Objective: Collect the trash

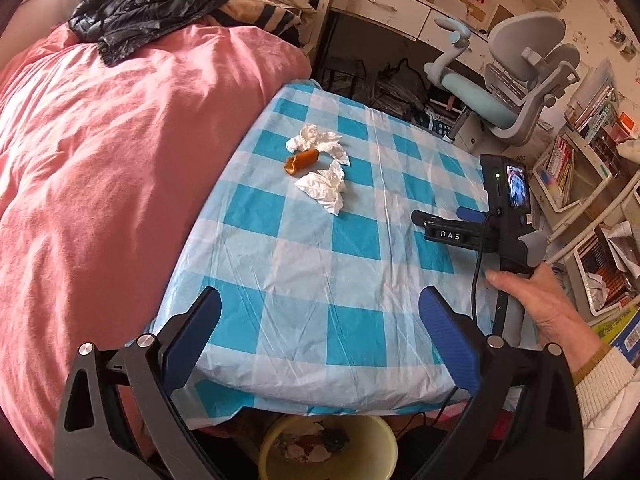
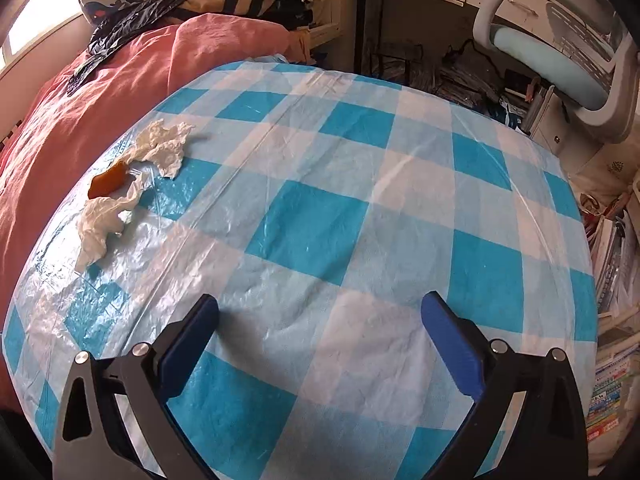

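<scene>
Two crumpled white tissues and a curl of orange peel lie together on the blue-and-white checked cloth. My left gripper hangs open over the cloth's near edge, well short of them, with nothing between its fingers. To its right, a hand holds my right gripper over the cloth. In the right wrist view the right gripper is open and empty above the cloth. The tissues and peel lie far to its left.
A pale yellow bin holding scraps stands on the floor below the cloth's near edge. A pink duvet with a black jacket borders the cloth on the left. A grey desk chair and crowded book racks stand to the right.
</scene>
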### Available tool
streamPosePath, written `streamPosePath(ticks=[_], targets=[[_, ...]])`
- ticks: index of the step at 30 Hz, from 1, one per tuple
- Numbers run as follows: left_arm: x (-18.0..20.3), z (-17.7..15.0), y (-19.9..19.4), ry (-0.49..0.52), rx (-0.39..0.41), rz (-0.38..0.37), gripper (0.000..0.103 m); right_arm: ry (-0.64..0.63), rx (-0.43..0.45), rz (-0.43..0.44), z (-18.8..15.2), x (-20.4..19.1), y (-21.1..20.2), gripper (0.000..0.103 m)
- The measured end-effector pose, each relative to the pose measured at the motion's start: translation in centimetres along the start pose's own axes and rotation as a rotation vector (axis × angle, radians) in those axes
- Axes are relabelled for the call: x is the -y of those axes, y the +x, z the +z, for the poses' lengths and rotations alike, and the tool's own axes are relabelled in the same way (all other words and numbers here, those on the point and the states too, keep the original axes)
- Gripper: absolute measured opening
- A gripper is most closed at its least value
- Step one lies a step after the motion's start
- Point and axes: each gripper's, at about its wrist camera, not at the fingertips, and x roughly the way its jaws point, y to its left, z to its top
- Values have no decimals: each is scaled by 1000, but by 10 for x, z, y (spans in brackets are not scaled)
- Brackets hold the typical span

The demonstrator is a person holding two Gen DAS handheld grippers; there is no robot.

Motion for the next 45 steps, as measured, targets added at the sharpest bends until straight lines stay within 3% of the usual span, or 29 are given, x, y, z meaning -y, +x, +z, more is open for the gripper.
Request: streamPosePath(ticks=[9, 19, 23, 33, 45], targets=[[-7, -13, 15, -91, -77, -16, 96, 0, 0, 0, 0, 1, 0, 97], [29, -44, 37, 44, -159, -12, 96, 0, 0, 0, 0, 1, 0, 97], [39, -47, 36, 97, -160, -23, 96, 0, 0, 0, 0, 1, 0, 97], [35, -41, 28, 59, -151, -78, 96, 0, 0, 0, 0, 1, -1, 97], [12, -24, 26, -7, -108, -14, 96, 0, -1, 0, 0, 1, -1, 97]])
